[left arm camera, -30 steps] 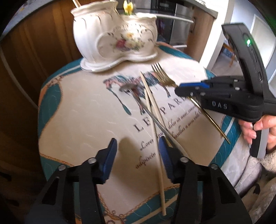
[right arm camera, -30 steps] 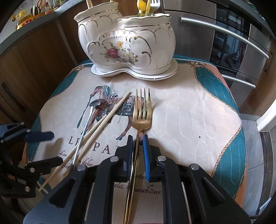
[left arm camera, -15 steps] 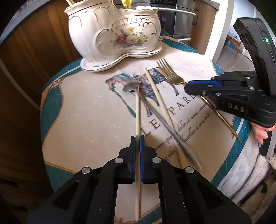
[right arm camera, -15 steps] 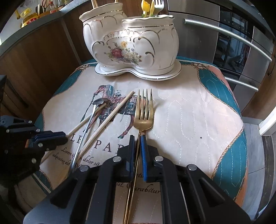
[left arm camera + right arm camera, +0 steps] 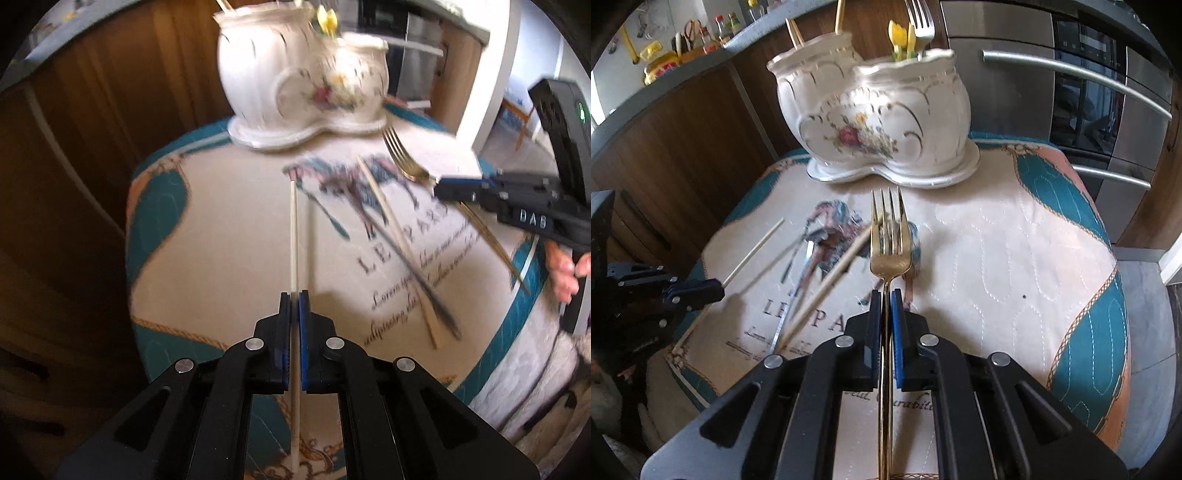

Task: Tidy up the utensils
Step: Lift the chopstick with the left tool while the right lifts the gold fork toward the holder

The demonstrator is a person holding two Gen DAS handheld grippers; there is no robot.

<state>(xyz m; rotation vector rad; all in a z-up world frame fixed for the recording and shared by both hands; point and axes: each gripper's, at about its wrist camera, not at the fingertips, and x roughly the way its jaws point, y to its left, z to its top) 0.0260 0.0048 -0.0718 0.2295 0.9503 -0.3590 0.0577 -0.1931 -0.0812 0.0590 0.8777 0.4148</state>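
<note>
Utensils are lying on the quilted printed tablecloth (image 5: 1015, 258): a pale wooden chopstick (image 5: 391, 236) and a silver spoon (image 5: 428, 291) are crossing each other near the white porcelain double holder with painted flowers (image 5: 879, 122). The left gripper (image 5: 294, 295) is clamping a thin pale wooden chopstick (image 5: 293, 236), which is pointing forward above the cloth. The right gripper (image 5: 885, 295) is pinching the handle of a golden metal fork (image 5: 888, 240), whose tines are pointing toward the holder.

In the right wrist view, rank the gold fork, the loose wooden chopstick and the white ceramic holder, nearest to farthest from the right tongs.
1. Gold fork: gripped in the right tongs.
2. Loose wooden chopstick: on the cloth, just left.
3. White ceramic holder: far edge, straight ahead.
</note>
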